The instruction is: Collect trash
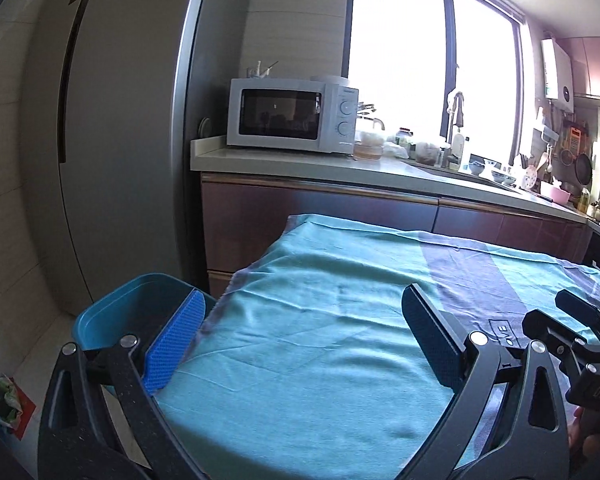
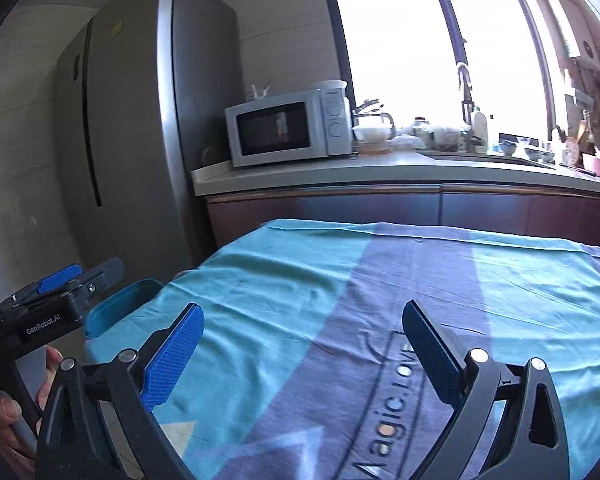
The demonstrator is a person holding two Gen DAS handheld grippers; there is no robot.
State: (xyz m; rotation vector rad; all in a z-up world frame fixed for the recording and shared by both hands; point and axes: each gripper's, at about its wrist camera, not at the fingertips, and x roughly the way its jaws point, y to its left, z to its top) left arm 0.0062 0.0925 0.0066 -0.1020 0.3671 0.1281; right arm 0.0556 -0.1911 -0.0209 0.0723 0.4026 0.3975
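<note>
My left gripper (image 1: 302,346) stands open over the left end of a table covered in a teal and purple cloth (image 1: 320,320), with nothing between its blue pads. A blue bin (image 1: 116,312) stands beside the table's left edge, just past the left finger. My right gripper (image 2: 302,354) is wide open above the same cloth (image 2: 380,280), also holding nothing. The blue bin (image 2: 120,304) shows at that view's left, behind the left gripper (image 2: 64,288), which a hand (image 2: 4,408) grips. No loose trash is visible on the cloth.
A tall grey fridge (image 1: 120,120) stands at left. Behind the table runs a counter (image 1: 300,164) with a white microwave (image 1: 292,114), a sink, jars and dishes under a bright window. Some red and green wrapping (image 1: 4,400) lies on the floor at far left.
</note>
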